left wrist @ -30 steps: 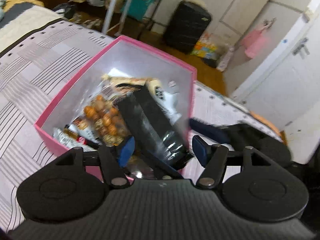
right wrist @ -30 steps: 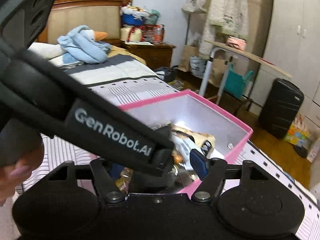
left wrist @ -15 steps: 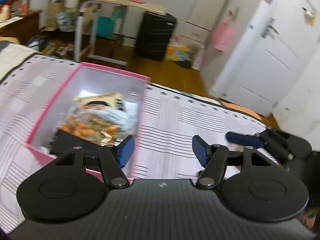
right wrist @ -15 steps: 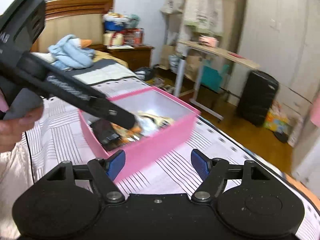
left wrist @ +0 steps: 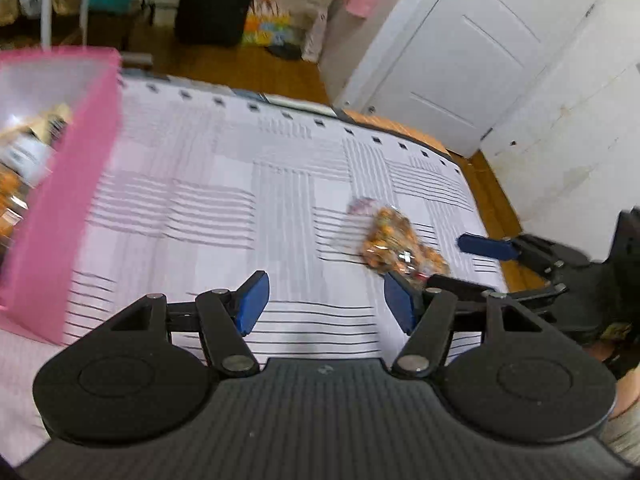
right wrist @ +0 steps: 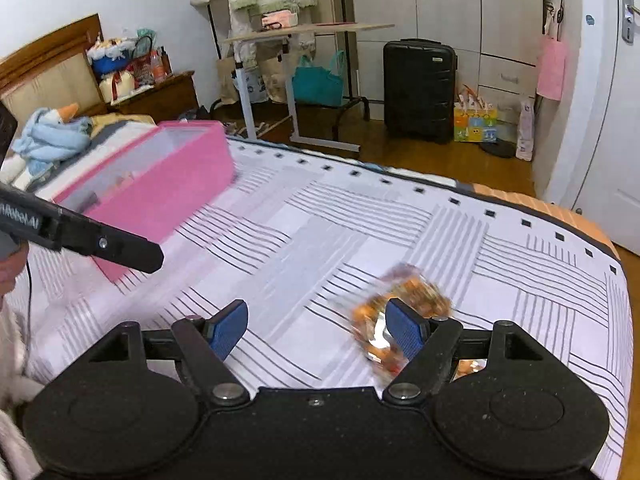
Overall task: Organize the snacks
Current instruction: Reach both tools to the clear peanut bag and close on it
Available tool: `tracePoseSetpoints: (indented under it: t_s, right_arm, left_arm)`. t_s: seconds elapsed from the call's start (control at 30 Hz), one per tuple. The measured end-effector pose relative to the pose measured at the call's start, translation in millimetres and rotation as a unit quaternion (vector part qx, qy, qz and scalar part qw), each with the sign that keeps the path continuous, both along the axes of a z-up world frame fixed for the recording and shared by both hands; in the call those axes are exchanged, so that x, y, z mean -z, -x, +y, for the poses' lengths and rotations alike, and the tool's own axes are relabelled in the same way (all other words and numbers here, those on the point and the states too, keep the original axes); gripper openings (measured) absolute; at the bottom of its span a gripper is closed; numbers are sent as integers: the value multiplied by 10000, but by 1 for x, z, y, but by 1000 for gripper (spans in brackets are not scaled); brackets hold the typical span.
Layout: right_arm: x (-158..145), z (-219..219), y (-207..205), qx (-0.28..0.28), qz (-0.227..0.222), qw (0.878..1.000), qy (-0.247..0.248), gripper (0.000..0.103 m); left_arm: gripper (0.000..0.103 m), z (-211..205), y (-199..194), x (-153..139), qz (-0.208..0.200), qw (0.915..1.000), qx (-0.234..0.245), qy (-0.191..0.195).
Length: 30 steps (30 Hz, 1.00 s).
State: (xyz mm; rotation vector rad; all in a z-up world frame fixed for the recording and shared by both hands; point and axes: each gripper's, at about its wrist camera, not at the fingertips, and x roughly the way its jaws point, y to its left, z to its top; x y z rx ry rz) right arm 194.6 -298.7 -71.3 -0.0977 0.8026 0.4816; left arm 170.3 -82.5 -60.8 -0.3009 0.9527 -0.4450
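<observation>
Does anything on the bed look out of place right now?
Yes. One clear packet of orange-brown snacks lies alone on the striped bedsheet, apart from the pink box that holds the other snacks. Neither hand-held gripper holds it.

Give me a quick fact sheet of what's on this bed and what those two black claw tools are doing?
surface: striped bedspread
container: pink box, snacks inside, at the left
loose item: clear bag of orange snacks lying on the bedspread, apart from the box
left gripper: open, nothing between its fingers
right gripper: open, jaws just widening, empty; bag beside its right finger
</observation>
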Motion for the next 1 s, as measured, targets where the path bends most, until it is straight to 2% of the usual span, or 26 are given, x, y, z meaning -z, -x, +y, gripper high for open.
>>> tracePoseSetpoints:
  t_s: [0.07, 0.13, 0.2, 0.27, 0.4, 0.5, 0.6, 0.67, 0.73, 0.83, 0.9, 0.93, 1.0]
  right_arm:
    - [13, -6, -4, -52, -61, 10000, 42, 81]
    - [23, -9, -9, -101, -57, 9999, 118, 87]
    - [34, -16, -13, -241, -46, 9995, 200, 89]
    - [43, -21, -18, -395, 3, 9988, 282, 91]
    - [61, -25, -27, -445, -79, 9943, 961, 92]
    - [71, -32, -29, -297, -192, 9914, 1262, 92]
    - [78, -48, -32, -116, 38, 9957, 920, 95]
    - [84, -54, -33, -124, 32, 9961, 870, 102]
    - [88, -57, -36, -197, 15, 9961, 859, 103]
    - [96, -58, -44, -263, 221, 9966, 748, 103]
    - [97, -58, -46, -330, 114, 9970, 684, 103]
    - [98, -56, -48, -275, 147, 9972, 679, 103]
    - [93, -49, -49, 198, 418, 9974, 550, 103]
  left_arm:
    - [63, -13, -7, 15, 62, 9999, 49, 83]
    - [63, -28, -11, 28, 78, 9999, 102, 96]
    - [63, -42, -17, 40, 121, 9996, 155, 205]
    - [63, -52, -23, 53, 278, 9991, 129, 298]
    - [63, -66, -31, 75, 607, 9959, 94, 670]
    - [63, -74, -32, 83, 582, 9930, 252, 995]
    - [63, -80, -33, 86, 545, 9904, 363, 1220]
    - [63, -84, -36, 88, 543, 9909, 355, 1180]
    - [63, -88, -40, 91, 588, 9909, 325, 1165]
    - [63, -91, -47, 101, 800, 9869, 215, 1382]
    - [61, -95, -51, 111, 975, 9824, 122, 1587]
    - [61, -97, -52, 115, 1020, 9806, 83, 1674]
    - [61, -102, -52, 122, 1105, 9766, 80, 1843]
